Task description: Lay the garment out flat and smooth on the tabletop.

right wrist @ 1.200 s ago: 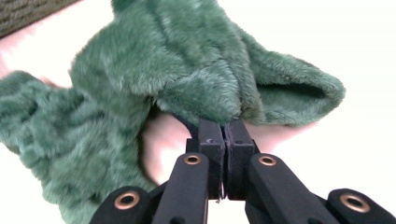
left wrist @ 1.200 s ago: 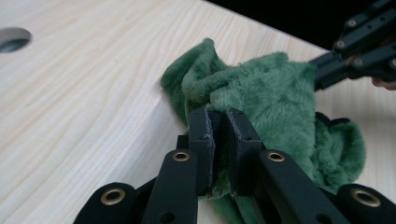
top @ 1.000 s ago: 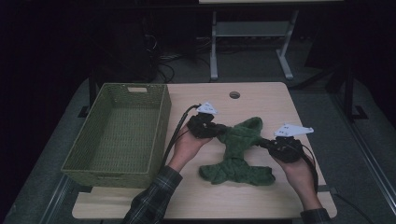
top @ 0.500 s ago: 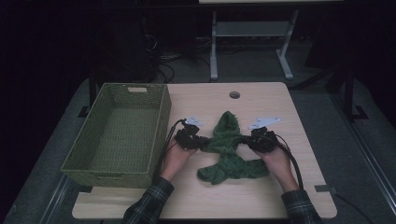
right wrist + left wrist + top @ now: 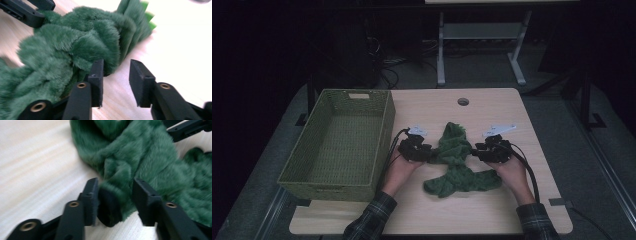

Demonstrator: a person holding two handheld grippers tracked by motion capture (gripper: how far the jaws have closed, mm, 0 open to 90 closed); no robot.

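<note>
In the high view the dim light and the fluffy green cloth (image 5: 457, 160) hide both grippers' tips. The cloth lies bunched at the table (image 5: 492, 107) centre, the wicker basket (image 5: 339, 140) at its 9 o'clock. The left gripper (image 5: 115, 197), level at the cloth's 9 o'clock, has just been opening; a fold sits loosely between its jaws. The right gripper (image 5: 116, 80), at 3 o'clock, has just spread too, bare wood between its jaws.

We see the wicker basket (image 5: 337, 142) on the desk (image 5: 492, 107) at frame left. Right of it, at centre, lies the plush cloth (image 5: 457, 160), flanked by the left claw (image 5: 428, 154) and right claw (image 5: 473, 151).
</note>
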